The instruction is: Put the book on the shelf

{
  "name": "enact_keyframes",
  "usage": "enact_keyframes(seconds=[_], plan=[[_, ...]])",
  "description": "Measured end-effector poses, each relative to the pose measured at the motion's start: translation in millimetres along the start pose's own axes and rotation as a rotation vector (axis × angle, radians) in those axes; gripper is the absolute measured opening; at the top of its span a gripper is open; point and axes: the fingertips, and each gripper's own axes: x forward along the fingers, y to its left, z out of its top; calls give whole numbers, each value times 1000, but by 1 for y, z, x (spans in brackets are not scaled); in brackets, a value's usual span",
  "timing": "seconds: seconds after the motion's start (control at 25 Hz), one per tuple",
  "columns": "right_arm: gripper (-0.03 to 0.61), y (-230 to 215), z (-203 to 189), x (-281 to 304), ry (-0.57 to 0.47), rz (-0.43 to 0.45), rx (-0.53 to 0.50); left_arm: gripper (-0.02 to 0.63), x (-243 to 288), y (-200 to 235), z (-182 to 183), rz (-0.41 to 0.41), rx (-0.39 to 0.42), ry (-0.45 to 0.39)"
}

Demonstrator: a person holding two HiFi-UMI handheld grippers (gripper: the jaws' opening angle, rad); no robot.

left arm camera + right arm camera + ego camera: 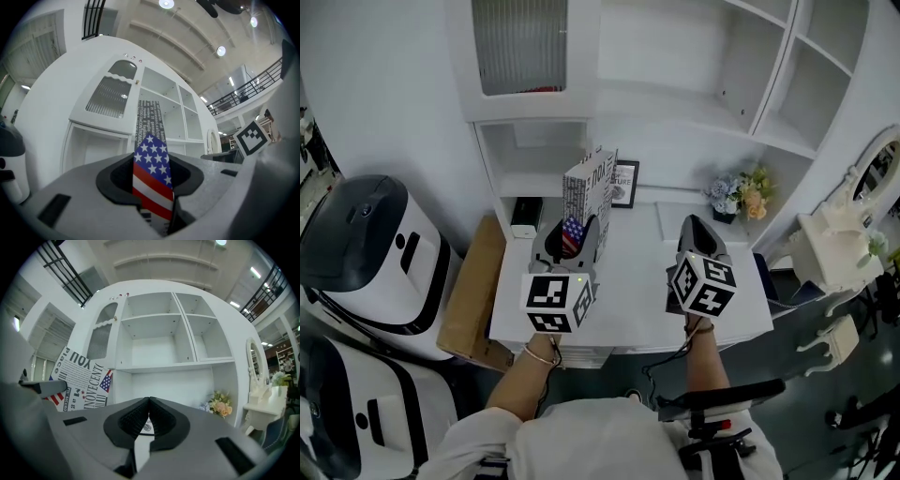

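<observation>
Presently the book [589,187] stands upright over the far left part of the white desk [647,300], well below the open shelf [675,101] meant for it and not yet on any board.

- **First hazard:** in my judgement the grip is the main concern; the left gripper [151,174] pinches only the lower end of the flag-printed spine, so the tall upper part is free to swing; a quick lift could let the book pivot or slip out between the jaws.
- **Second hazard:** a strike against the shelf's front edge, or against the cabinet with the ribbed door [520,47] at the left, should the book's top arrive tilted.
- **Third hazard:** the small picture frame [624,184] just beyond the book and the flowers [741,195] at the far right of the desk; a low sweep could knock either over.

**Tool findings:**
- The left gripper's jaws stand fairly wide but are closed on the book; both pads press its covers, and the spine faces the camera.
- The right gripper [149,401] has its jaws brought together at the tips; nothing lies between them and they touch nothing; it hangs over the desk to the right of the book.
</observation>
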Motion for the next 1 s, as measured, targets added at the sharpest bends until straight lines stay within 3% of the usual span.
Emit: enact_keyframes(seconds=[0.36,0.56,0.68,0.84,1.0], plan=[[21,-16,17,43,-10,136,-15,161,20,-11,-5,142,-6,-7],[21,-13,23,56,-29,184,0,163,23,-23,7,161,34,-41],[21,-5,22,58,-21,210,15,163,23,-18,6,207,43,-26],[21,2,29,59,-43,223,18,163,21,-20,4,204,29,-20],[21,6,31,59,-49,228,30,163,21,-19,8,209,67,2]])
